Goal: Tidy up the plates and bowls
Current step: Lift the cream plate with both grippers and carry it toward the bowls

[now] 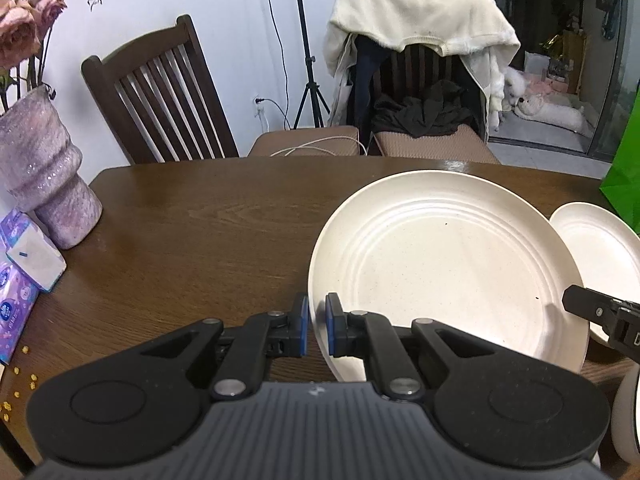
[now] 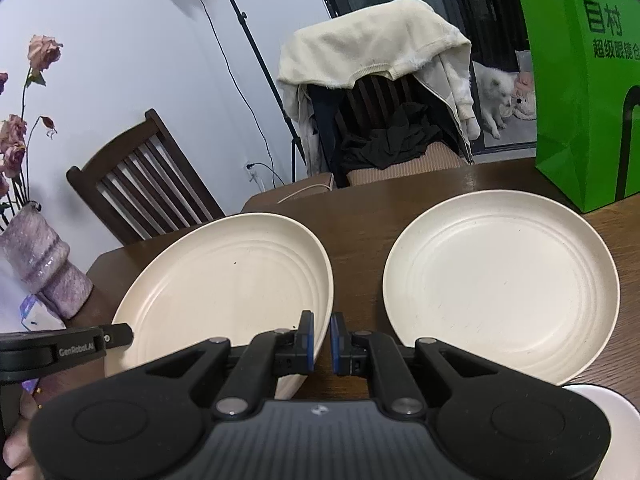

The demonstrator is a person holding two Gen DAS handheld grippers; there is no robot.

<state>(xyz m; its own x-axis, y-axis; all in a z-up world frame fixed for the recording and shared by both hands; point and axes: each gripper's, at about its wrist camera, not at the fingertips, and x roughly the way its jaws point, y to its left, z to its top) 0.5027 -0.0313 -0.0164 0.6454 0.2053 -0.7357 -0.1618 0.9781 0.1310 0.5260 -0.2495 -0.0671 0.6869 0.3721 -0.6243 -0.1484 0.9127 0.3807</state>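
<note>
The left gripper (image 1: 317, 322) was pinched narrow on the near-left rim of a cream plate (image 1: 444, 264), and the right gripper (image 2: 321, 342) was clamped the same way on that plate's near-right rim, so both held one plate between them. The plate sat tilted, its near edge apparently lifted off the brown bench (image 1: 192, 232) while the far edge stayed low; whether it had cleared the wood entirely could not be told. Just to its right lay a second plate (image 2: 500, 280), flat on the bench and of the same ridged, speckled make, with a green bag (image 2: 580, 100) standing beyond it. A white rim, perhaps a bowl (image 2: 608, 428), showed at the near right corner. At the far left stood a pink vase (image 1: 44, 176) with tissue packs (image 1: 24, 264) beside it, well apart from the plates. The plate looked stiff and fairly light, likely a matte composite and not glass, so it should not flex in a two-point hold, though the smooth thin rim could slide in the pads if tipped much further. The rim seemed the only workable place to grasp; opposite points would balance it best. Stacking it onto the second plate appeared the likely aim.
</note>
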